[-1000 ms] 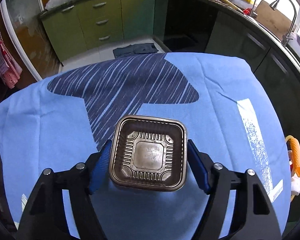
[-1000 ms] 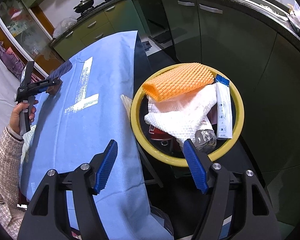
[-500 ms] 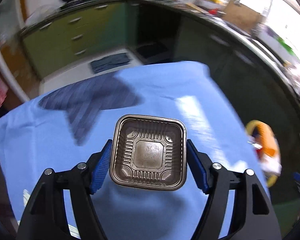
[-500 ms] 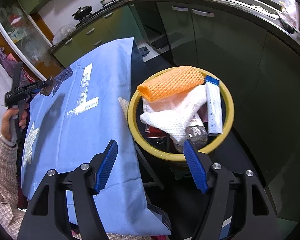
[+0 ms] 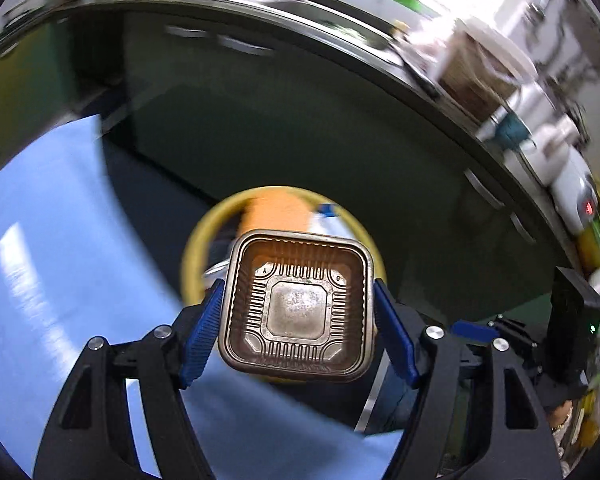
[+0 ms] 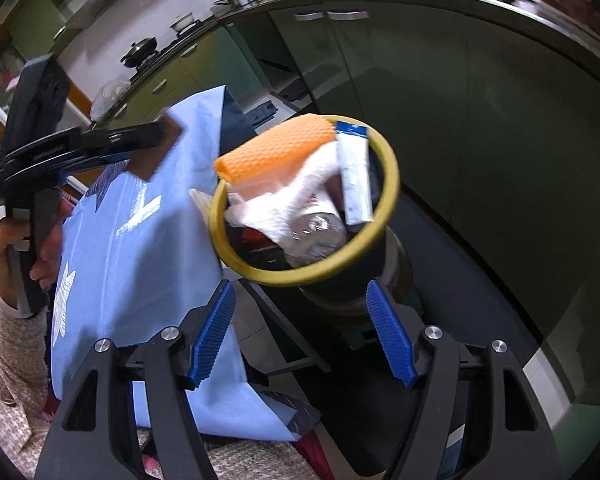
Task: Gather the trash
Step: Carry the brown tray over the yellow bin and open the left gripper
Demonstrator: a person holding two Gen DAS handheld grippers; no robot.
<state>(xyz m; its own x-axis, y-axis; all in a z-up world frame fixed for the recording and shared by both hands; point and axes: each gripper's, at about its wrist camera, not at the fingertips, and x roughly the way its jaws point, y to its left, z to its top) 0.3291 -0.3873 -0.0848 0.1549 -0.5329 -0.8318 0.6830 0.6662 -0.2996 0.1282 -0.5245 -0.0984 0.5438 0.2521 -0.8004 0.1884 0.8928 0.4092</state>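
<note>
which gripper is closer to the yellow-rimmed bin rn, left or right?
Right, as far as the views show. The right gripper hangs open just beside the bin, off the table edge. The left gripper, shut on the brown tray, is out over the blue tablecloth.

A square brown plastic tray [image 5: 298,304], ribbed inside and empty, is clamped by its two sides in the left tongs [image 5: 298,334]. Behind it stands the yellow-rimmed bin [image 6: 392,184], heaped with orange foam netting [image 6: 276,152], white netting [image 6: 288,204], and a clear bottle [image 6: 320,236].
</note>
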